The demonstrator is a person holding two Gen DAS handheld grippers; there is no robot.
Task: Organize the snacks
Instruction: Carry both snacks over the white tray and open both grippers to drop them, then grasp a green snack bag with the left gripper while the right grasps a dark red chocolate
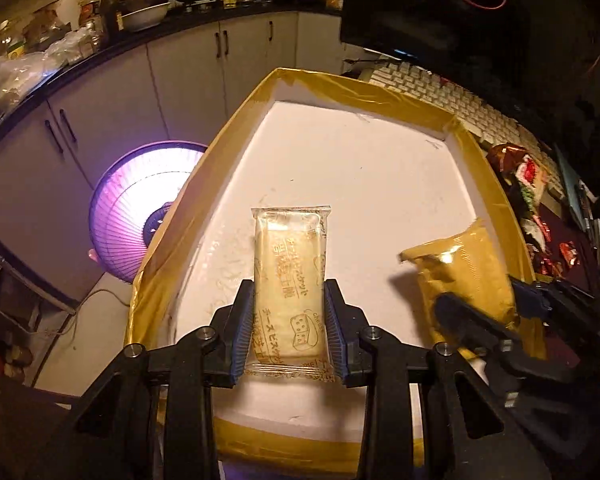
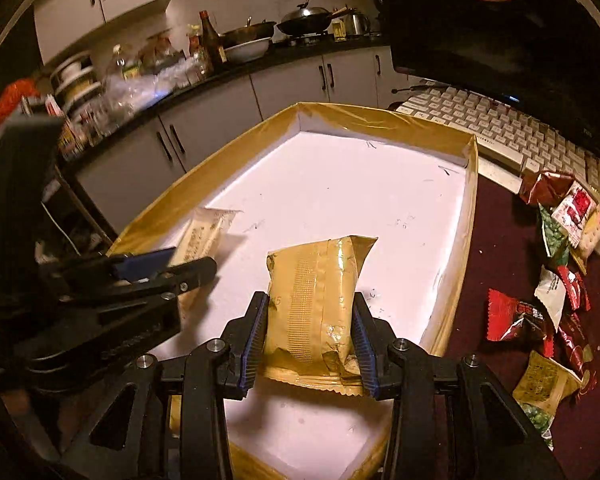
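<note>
left gripper (image 1: pixel 288 320) clamps a clear biscuit pack (image 1: pixel 290 276), right gripper (image 2: pixel 310 336) a gold pouch (image 2: pixel 316 300), both over the tray's (image 1: pixel 172 264) near edge for side-by-side placing.

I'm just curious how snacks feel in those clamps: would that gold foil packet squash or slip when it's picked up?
The gold foil packet probably gives a little: its foil is creased where the right hand-held gripper pinches it. It looks puffy, so likely light for its size. The shiny film could be slippery, though the ribbed blue pads should help hold it.

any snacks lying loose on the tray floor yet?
No: the white tray floor is bare; both packets are held in the grippers above it.
</note>
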